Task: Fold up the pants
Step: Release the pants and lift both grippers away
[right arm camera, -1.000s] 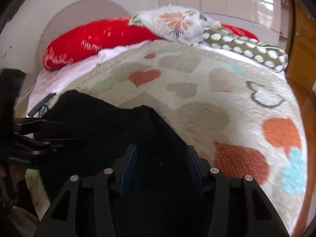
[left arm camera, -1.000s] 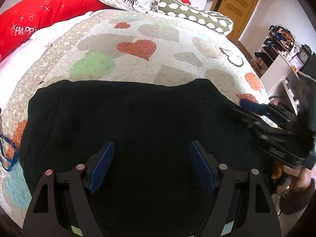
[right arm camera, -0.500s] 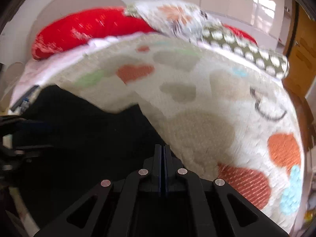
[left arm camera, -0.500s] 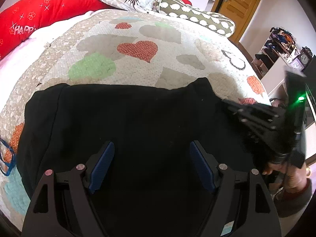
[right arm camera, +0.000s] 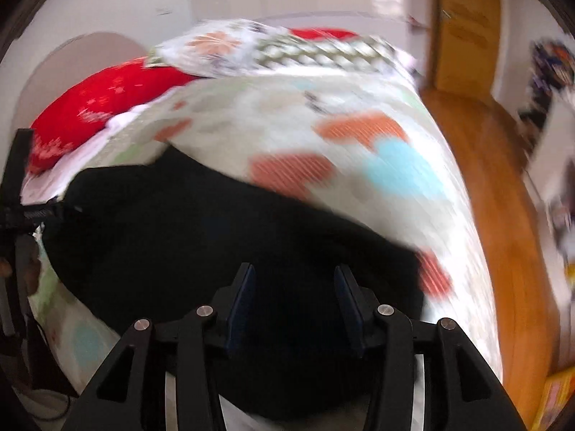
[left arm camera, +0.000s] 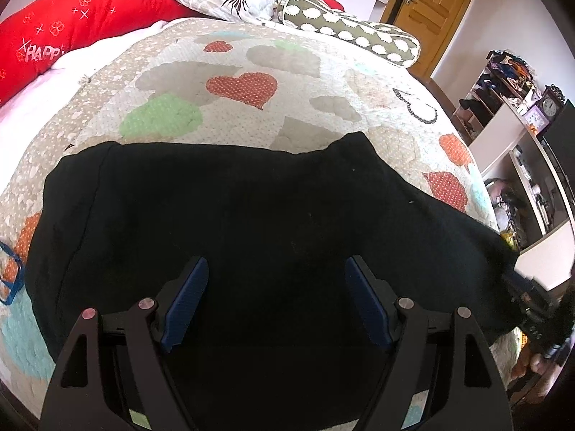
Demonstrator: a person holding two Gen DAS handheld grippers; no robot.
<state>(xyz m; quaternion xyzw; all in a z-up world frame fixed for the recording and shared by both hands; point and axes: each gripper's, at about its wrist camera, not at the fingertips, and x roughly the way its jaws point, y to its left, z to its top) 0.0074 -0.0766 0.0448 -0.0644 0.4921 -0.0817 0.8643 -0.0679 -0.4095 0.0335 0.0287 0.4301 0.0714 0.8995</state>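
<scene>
Right gripper (right arm camera: 294,291) parted, over black pants (right arm camera: 201,237), quilt (right arm camera: 323,151) blurred

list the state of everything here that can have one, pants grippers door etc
black pants: spread flat on the quilt, not held by either gripper
left gripper: open, over the pants, holding nothing
right gripper: open, over the pants, nothing visibly between its pads
heart quilt: laid out over the bed, under the pants
wooden door: closed
red pillow: lying at the head of the bed
</scene>
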